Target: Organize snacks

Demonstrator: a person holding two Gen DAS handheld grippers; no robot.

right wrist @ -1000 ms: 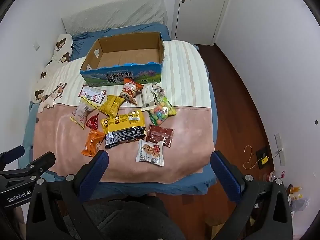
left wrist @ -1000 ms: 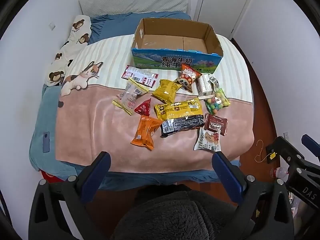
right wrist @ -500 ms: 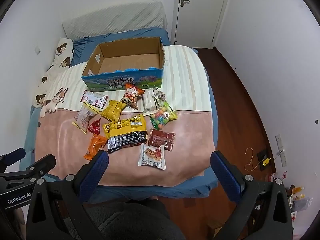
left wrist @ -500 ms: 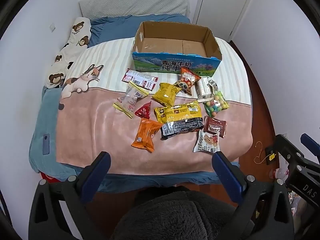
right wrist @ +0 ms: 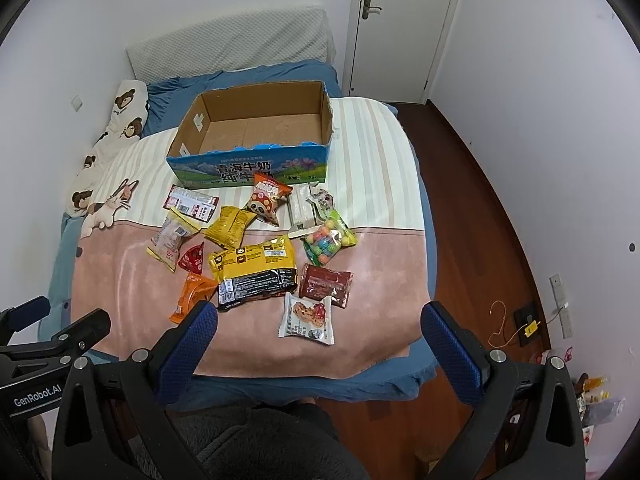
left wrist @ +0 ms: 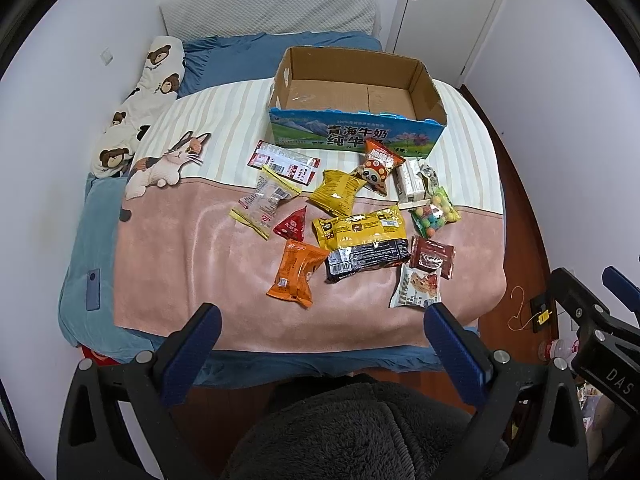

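Several snack packets lie on the bed's pink blanket (left wrist: pixel 180 280): an orange pack (left wrist: pixel 296 272), a large yellow-and-black pack (left wrist: pixel 364 240), a brown pack (left wrist: pixel 433 257), a white cookie pack (left wrist: pixel 416 286) and a candy bag (left wrist: pixel 434 212). An empty cardboard box (left wrist: pixel 356 96) stands behind them. My left gripper (left wrist: pixel 320 326) is open and empty, above the bed's near edge. My right gripper (right wrist: pixel 318 322) is open and empty too, with the white cookie pack (right wrist: pixel 307 318) between its fingers in view and the box (right wrist: pixel 256 128) beyond.
A bear-print pillow (left wrist: pixel 140 104) lies along the left wall. A door (right wrist: pixel 394 28) stands at the back. Wooden floor (right wrist: pixel 480 220) runs right of the bed. The person's dark fleece clothing (left wrist: pixel 360 432) fills the bottom of both views.
Both grippers have moved forward toward the bed and snacks, which now look nearer and larger. Both stay open. Nothing on the bed has moved.
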